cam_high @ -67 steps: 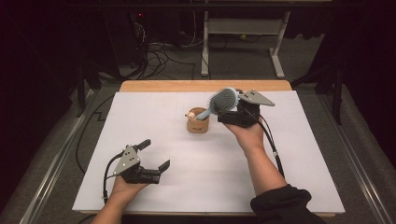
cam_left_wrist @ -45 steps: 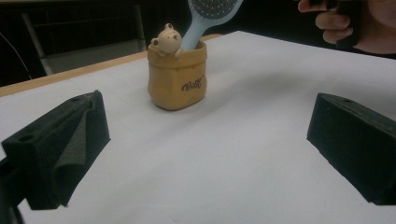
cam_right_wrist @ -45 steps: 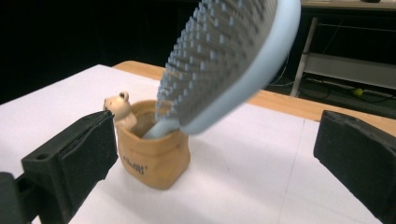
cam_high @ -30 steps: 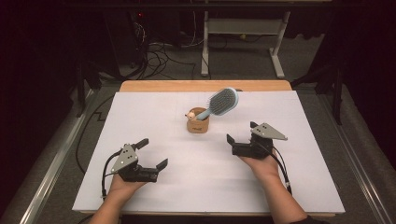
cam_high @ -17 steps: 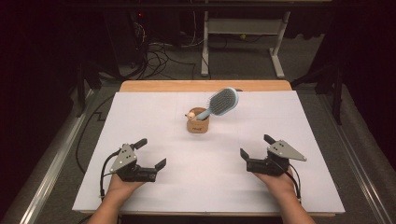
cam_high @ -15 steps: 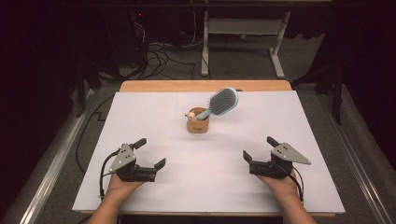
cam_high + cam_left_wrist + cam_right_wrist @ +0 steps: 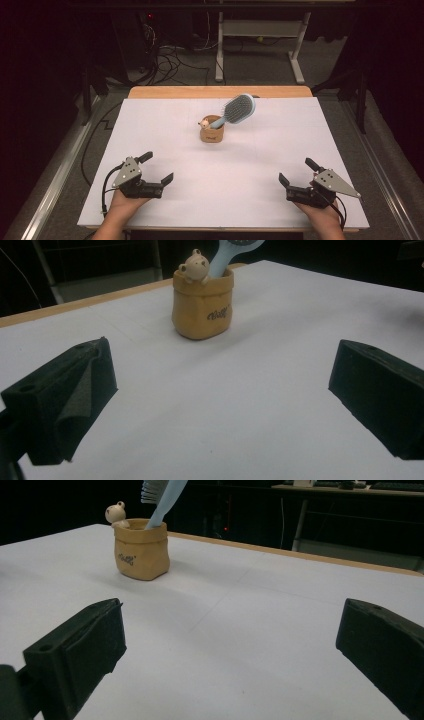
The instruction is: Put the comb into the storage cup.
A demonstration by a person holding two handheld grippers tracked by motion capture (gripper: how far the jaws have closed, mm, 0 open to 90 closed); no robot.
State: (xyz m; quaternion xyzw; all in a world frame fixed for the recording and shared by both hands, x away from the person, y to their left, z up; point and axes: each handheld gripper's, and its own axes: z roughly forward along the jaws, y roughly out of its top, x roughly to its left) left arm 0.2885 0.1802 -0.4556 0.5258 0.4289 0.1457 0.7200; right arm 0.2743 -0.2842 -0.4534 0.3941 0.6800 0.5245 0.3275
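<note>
A small tan pouch-shaped cup (image 7: 212, 132) with a little bear figure on its rim stands in the middle of the white table. A light blue hairbrush (image 7: 236, 110) leans in it, handle down, head tilted up to the right. The cup (image 7: 202, 304) and brush handle (image 7: 220, 260) lie ahead in the left gripper view, and the cup (image 7: 141, 549) also shows in the right gripper view. My left gripper (image 7: 156, 168) rests open near the front left edge. My right gripper (image 7: 297, 172) rests open near the front right edge. Both hold nothing.
The white sheet (image 7: 165, 125) covers a wooden table whose far edge (image 7: 220, 91) shows bare wood. Beyond it are a dark floor, cables (image 7: 170, 55) and a white desk frame (image 7: 260, 45).
My right gripper let go of the hairbrush in the cup and drew back to the front right edge, open. The left gripper stayed put.
</note>
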